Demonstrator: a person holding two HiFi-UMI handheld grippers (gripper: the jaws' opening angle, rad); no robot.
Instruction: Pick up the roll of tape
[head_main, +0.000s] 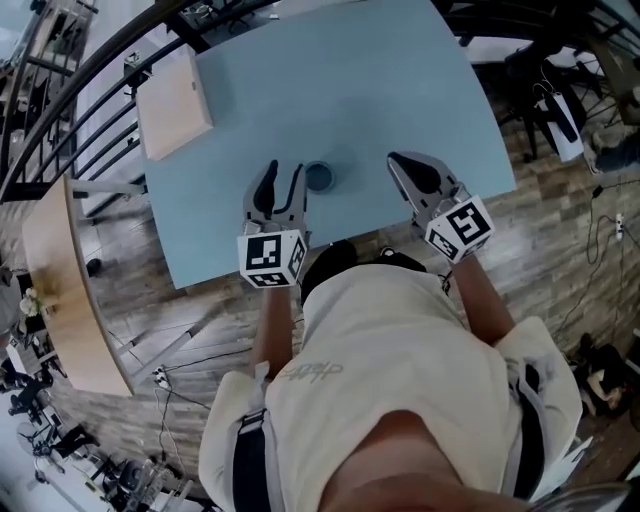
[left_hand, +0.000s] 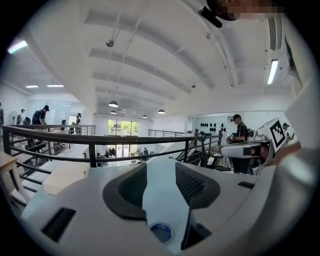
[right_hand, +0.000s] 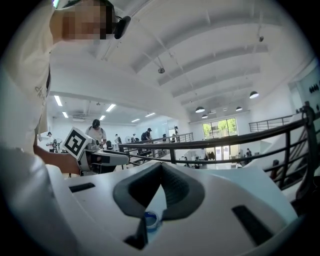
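On the pale blue counter (head_main: 380, 90), near its front edge, sits the small blue roll of tape (head_main: 318, 177). It lies flat with the hole facing up and nothing touching it.

Left white two-jaw gripper (head_main: 285, 168): just left of the tape, low over the counter, tips pointing away from the person. In the left gripper view (left_hand: 161, 162) the dark-padded fingers (left_hand: 127, 187) stand apart. Bare counter shows through the gap, and the tape (left_hand: 161, 232) shows at the bottom of that gap. Nothing is held.

Right white two-jaw gripper (head_main: 397, 160): right of the tape and farther from it than the left one, angled inward toward the tape. In the right gripper view (right_hand: 161, 166) its fingers (right_hand: 135, 192) run together at the tips and leave only a narrow wedge behind them. The tape (right_hand: 150, 220) shows through the base of that wedge, down on the counter and not gripped.

Each gripper has a black-and-white marker cube at its rear.

A light wooden rectangular board (head_main: 173, 103) is well left of the tape and farther back, at the counter's far-left edge. Can't tell whether it rests on the counter.

A black metal railing (head_main: 90, 110) curves round beyond the board, left of the tape. Wood-plank floor (head_main: 150, 300) shows in front of the tape, below the counter edge.
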